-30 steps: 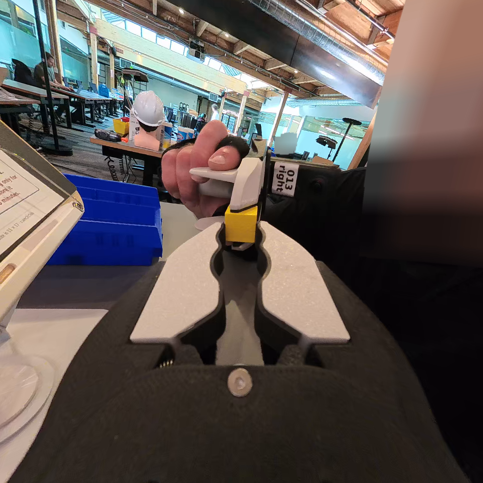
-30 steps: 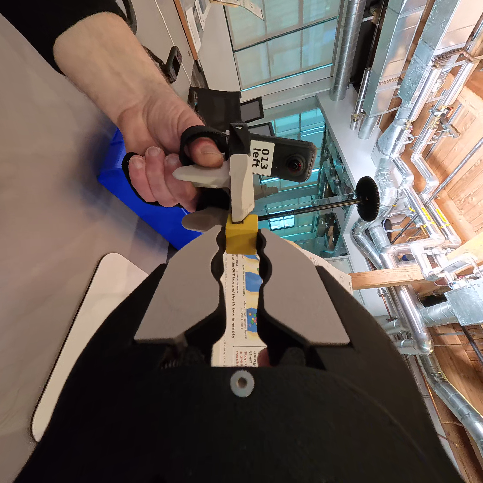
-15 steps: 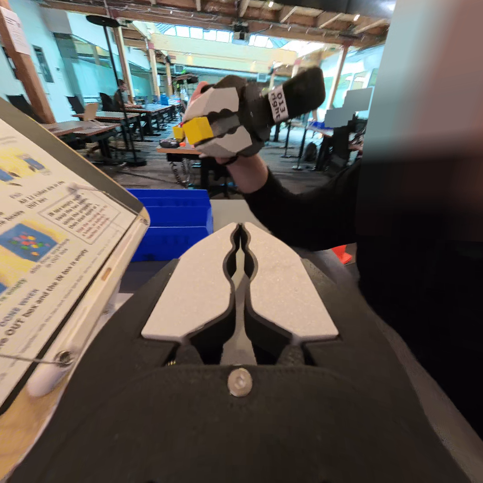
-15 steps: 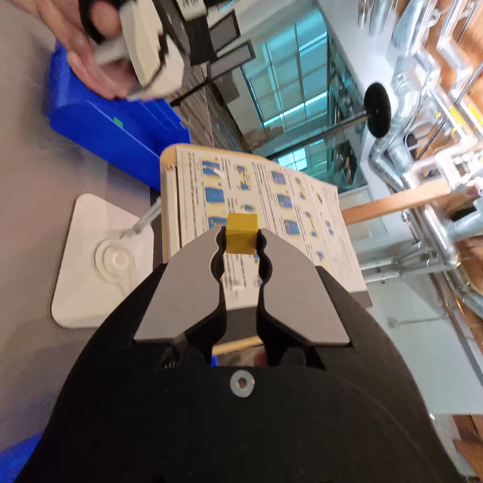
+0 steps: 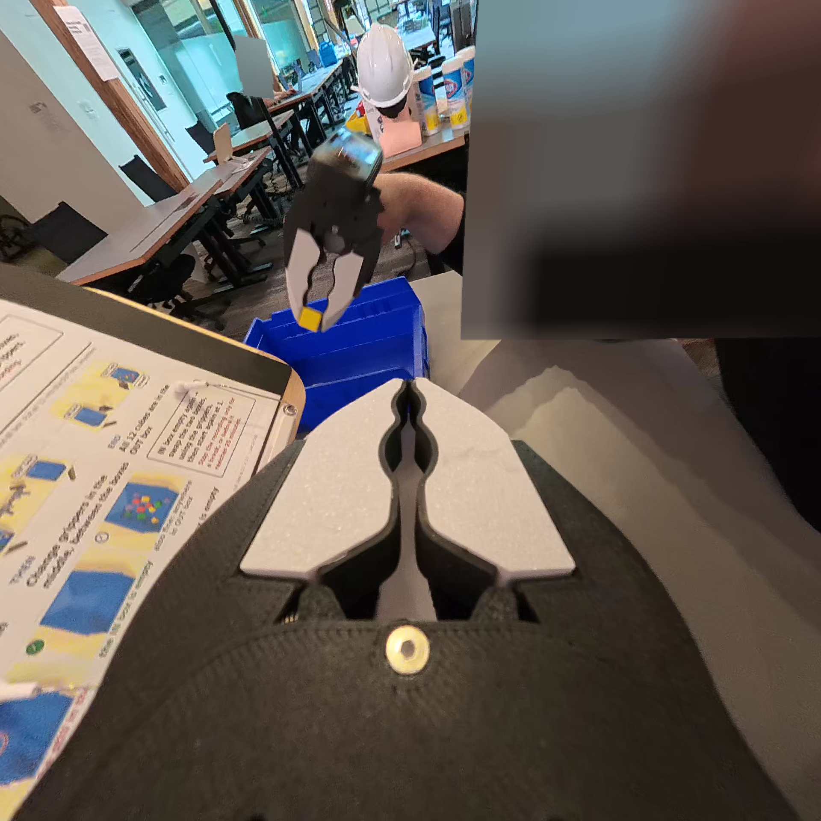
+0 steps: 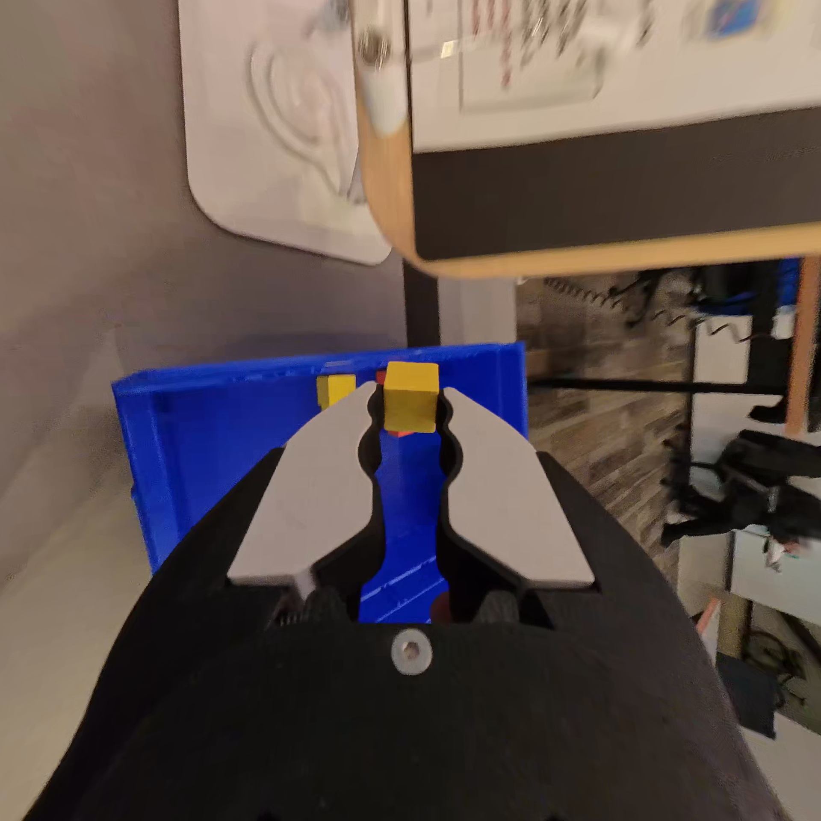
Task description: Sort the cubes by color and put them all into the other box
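Note:
My right gripper (image 6: pixel 409 395) is shut on a yellow cube (image 6: pixel 408 397) and holds it above a blue box (image 6: pixel 213 426). Inside that box a second yellow cube (image 6: pixel 334 389) lies by the far wall, and a red cube (image 6: pixel 400 433) shows just under the held one. In the left wrist view the right gripper (image 5: pixel 314 320) hangs tips down over the blue box (image 5: pixel 355 351) with the yellow cube (image 5: pixel 309 318) between its tips. My left gripper (image 5: pixel 408 388) is shut and empty, held back from the box near the sheet's corner.
An instruction sheet on a wood-edged board (image 5: pixel 133 444) stands to the left on a white base (image 6: pixel 266 133). The grey table top (image 5: pixel 622 444) runs to the right. Office desks and a white hard hat (image 5: pixel 382 66) are behind. The tips of one gripper are about 30 cm away from the tips of the other.
The yellow cube passed from between both grippers to the right one alone. My right gripper swung down over the blue box. My left gripper closed empty and drew back.

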`<control>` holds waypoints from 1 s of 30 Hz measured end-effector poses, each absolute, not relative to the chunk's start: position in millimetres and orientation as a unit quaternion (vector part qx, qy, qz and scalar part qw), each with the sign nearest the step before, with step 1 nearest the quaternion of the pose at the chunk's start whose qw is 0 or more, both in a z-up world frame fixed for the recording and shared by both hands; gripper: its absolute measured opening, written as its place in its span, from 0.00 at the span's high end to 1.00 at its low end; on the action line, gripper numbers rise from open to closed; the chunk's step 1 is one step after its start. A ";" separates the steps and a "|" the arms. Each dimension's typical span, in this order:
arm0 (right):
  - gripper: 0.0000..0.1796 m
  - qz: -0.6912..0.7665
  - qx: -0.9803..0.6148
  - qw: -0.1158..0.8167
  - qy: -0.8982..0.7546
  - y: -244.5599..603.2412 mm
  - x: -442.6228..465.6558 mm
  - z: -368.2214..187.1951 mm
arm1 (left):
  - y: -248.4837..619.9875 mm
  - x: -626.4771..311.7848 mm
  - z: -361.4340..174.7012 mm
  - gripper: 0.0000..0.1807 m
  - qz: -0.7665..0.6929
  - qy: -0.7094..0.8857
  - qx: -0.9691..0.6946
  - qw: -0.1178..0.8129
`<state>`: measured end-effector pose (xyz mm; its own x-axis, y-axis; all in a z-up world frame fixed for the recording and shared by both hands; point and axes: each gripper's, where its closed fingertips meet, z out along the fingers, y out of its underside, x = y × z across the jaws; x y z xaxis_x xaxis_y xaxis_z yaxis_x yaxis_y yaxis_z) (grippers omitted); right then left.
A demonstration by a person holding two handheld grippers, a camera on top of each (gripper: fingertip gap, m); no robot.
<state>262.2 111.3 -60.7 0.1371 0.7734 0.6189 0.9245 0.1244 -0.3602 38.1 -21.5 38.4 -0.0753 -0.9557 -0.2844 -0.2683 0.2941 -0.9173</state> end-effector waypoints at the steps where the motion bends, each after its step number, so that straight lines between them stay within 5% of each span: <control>1: 0.88 -0.099 -0.663 0.359 -0.649 113.4 268.4 -68.8 | -22.1 42.0 38.7 1.00 -0.350 0.644 -0.477 0.485; 13: 0.87 -0.060 -0.756 0.153 -0.633 133.0 313.4 -178.1 | -27.1 62.8 27.3 1.00 -0.317 0.669 -0.477 0.473; 30: 0.88 -0.066 -0.771 0.081 -0.628 138.2 327.0 -221.1 | -20.5 63.2 13.4 1.00 -0.290 0.682 -0.489 0.461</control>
